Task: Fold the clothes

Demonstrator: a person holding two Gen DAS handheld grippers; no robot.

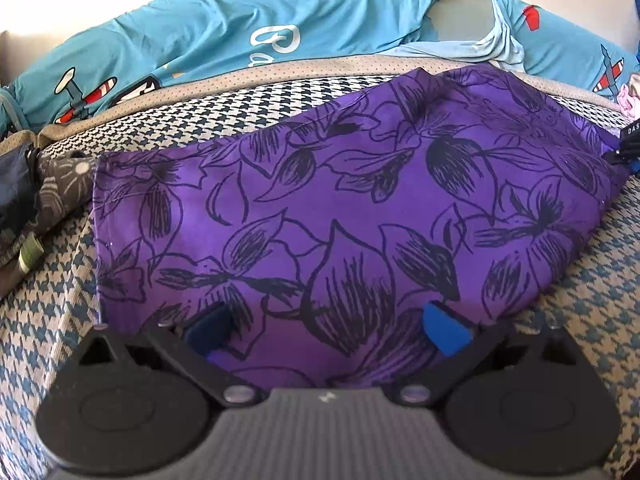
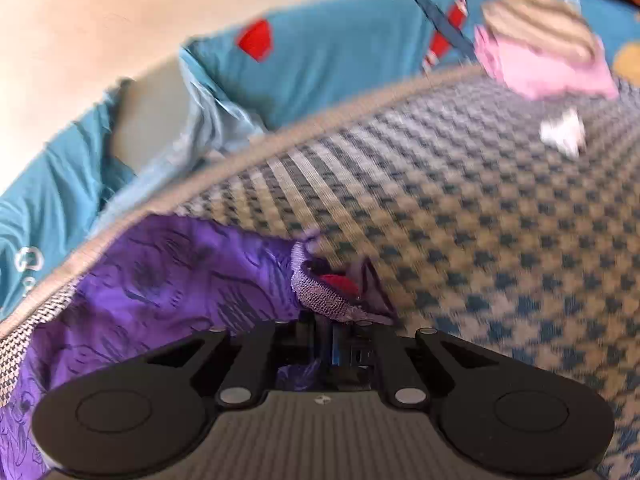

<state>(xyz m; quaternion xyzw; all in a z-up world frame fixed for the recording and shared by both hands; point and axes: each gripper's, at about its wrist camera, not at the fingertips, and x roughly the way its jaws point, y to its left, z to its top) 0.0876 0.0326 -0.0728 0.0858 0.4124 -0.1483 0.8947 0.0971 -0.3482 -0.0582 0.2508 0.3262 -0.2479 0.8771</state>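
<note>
Jaws wide on the left gripper [image 1: 326, 330], resting over the purple garment [image 1: 340, 200] spread on the checked bed [image 1: 52, 292]. Right gripper [image 2: 340, 350] pinches the garment's far edge. Beyond lie blue pillows [image 1: 240, 28] and pink cloth [image 2: 548, 68].

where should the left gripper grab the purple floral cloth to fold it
Grip the near hem of the purple floral cloth, coming in low from the near side. It lies flat on the houndstooth cover, and the left gripper, jaws open, already straddles that edge. The right gripper pinches its far end.
</note>
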